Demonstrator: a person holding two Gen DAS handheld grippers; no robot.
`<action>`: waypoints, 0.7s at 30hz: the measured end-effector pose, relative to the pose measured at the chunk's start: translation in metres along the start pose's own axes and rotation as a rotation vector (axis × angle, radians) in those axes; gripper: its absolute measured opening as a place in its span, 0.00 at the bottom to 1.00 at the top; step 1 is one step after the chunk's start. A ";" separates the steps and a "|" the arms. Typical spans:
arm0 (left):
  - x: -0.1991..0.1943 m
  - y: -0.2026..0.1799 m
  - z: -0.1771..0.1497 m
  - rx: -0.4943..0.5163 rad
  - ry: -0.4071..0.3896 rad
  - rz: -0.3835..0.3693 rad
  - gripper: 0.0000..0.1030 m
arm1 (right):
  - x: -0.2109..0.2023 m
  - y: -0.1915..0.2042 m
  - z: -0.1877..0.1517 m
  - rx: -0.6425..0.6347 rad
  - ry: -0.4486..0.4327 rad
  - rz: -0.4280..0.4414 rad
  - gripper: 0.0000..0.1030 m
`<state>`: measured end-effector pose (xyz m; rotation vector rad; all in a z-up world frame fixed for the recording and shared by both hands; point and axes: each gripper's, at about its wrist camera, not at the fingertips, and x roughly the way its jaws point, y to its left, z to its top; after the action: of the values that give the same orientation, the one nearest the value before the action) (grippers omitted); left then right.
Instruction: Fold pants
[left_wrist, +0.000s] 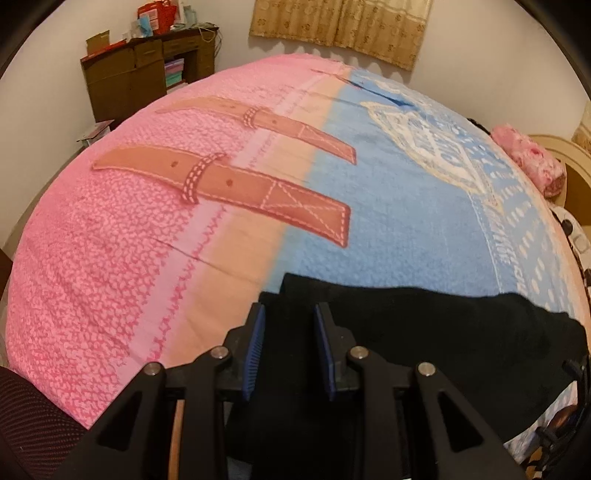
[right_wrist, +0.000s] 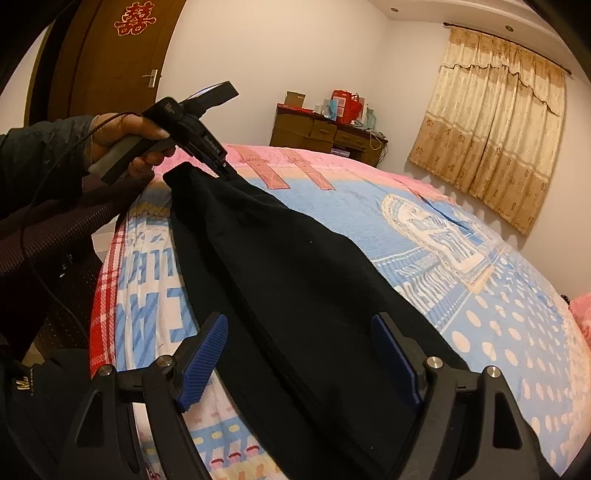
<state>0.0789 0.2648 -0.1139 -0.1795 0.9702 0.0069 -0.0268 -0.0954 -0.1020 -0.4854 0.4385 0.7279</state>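
Black pants lie lengthwise along the near edge of the bed, on a pink and blue blanket. My left gripper is shut on one end of the pants, with black cloth filling the narrow gap between its blue pads. The right wrist view shows that left gripper held by a hand, its tip at the far end of the pants. At the near end my right gripper stands wide open, a finger on either side of the cloth.
A brown desk loaded with boxes and bags stands against the far wall beside a beige curtain. A wooden door is at the left. A pink pillow lies at the bed's head. A dark red mesh chair is by the bed.
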 end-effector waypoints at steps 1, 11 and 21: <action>0.002 0.000 0.000 0.001 -0.004 -0.003 0.25 | 0.001 0.000 0.000 0.005 -0.002 0.004 0.78; 0.000 0.006 -0.003 -0.049 -0.019 0.014 0.36 | 0.003 0.005 0.000 0.005 -0.011 0.023 0.78; 0.009 0.006 0.004 -0.059 -0.035 -0.038 0.20 | 0.005 0.006 -0.002 0.027 -0.010 0.032 0.78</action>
<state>0.0868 0.2706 -0.1196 -0.2515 0.9321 0.0043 -0.0277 -0.0902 -0.1075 -0.4499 0.4469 0.7541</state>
